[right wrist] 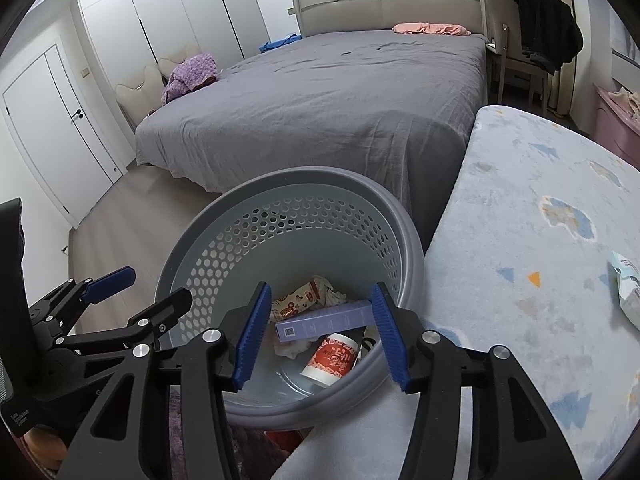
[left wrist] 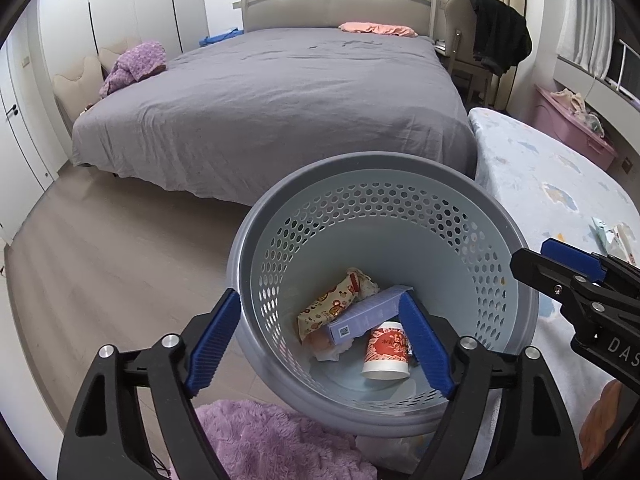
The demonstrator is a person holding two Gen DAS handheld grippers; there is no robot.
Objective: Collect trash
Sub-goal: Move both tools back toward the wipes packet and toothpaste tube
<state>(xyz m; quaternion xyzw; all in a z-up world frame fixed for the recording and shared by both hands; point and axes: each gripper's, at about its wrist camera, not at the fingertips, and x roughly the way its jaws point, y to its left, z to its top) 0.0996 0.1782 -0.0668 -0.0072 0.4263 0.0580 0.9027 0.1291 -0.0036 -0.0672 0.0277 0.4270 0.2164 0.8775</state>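
A grey perforated trash basket [left wrist: 280, 216] stands tilted in front of me; it also shows in the right wrist view [right wrist: 404, 216]. Inside lie a lilac box [left wrist: 366, 314], a red and white paper cup [left wrist: 387, 350], a printed snack wrapper [left wrist: 326, 308] and crumpled paper. My left gripper [left wrist: 322, 342] is open, one finger outside the basket's near wall and one inside. My right gripper [right wrist: 318, 334] is open and empty above the basket's near rim. A white packet [right wrist: 626, 288] lies on the patterned pad [right wrist: 540, 220] to the right.
A large bed with a grey sheet [left wrist: 280, 92] fills the background. A chair with a black garment [left wrist: 496, 36] stands at its right. A pink bin [left wrist: 568, 124] is by the window. A purple fluffy cloth [left wrist: 272, 440] lies under the basket.
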